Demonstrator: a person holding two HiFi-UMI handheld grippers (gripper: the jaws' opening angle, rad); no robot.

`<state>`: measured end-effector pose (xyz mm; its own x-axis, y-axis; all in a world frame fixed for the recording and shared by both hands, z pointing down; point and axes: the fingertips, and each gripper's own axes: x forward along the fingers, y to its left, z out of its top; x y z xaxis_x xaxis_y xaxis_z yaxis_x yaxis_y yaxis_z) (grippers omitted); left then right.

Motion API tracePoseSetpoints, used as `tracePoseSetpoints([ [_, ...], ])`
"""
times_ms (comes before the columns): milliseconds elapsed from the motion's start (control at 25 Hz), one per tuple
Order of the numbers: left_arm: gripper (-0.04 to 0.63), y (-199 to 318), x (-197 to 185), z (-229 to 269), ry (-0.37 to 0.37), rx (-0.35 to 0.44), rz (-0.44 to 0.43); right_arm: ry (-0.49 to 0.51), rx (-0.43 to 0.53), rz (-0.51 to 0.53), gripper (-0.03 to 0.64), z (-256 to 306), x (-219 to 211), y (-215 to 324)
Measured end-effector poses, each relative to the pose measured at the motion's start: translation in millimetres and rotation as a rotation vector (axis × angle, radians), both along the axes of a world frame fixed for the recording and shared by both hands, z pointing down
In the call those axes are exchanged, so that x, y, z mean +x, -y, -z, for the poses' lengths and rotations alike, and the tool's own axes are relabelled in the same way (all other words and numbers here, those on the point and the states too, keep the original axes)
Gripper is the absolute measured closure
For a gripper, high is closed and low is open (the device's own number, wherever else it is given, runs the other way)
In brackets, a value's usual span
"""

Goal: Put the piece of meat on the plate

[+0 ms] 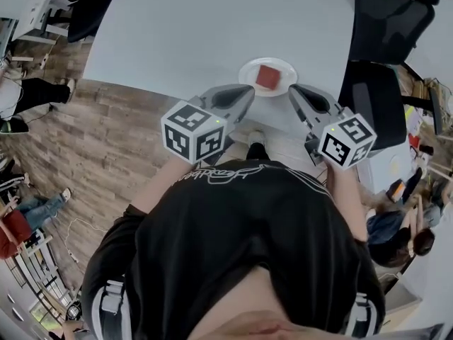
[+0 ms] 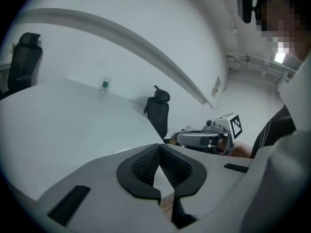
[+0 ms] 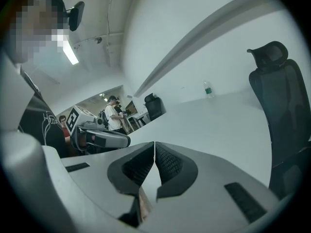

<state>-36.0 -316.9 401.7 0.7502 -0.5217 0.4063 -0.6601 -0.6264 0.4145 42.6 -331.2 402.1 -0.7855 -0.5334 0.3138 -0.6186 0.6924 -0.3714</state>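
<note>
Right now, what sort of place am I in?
Likely an open office or lab: a big white table, a black office chair, and other people nearby.

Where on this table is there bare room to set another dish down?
Bare: a wide stretch of white table beyond and left of the plate holding the meat. Crowded: the near edge, where the left hand-held gripper and right hand-held gripper hover close to the plate.
</note>
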Motion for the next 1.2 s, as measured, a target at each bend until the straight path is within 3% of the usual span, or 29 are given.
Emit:
tracePoseSetpoints([
  [360, 0.588, -60, -38, 69, -0.088, 0.149, -0.06, -0.02, 0.109, -0.017, 0.607, 52, -43, -70],
  [760, 0.588, -135, -80, 81, -0.101, 0.203, -0.096, -0.028, 0.187, -0.045, 0.607, 79, -84, -156],
  [1200, 0.588, -198, -109, 70, -0.13, 0.171, -0.128, -0.022, 0.137, -0.097, 0.607, 59, -112, -222],
])
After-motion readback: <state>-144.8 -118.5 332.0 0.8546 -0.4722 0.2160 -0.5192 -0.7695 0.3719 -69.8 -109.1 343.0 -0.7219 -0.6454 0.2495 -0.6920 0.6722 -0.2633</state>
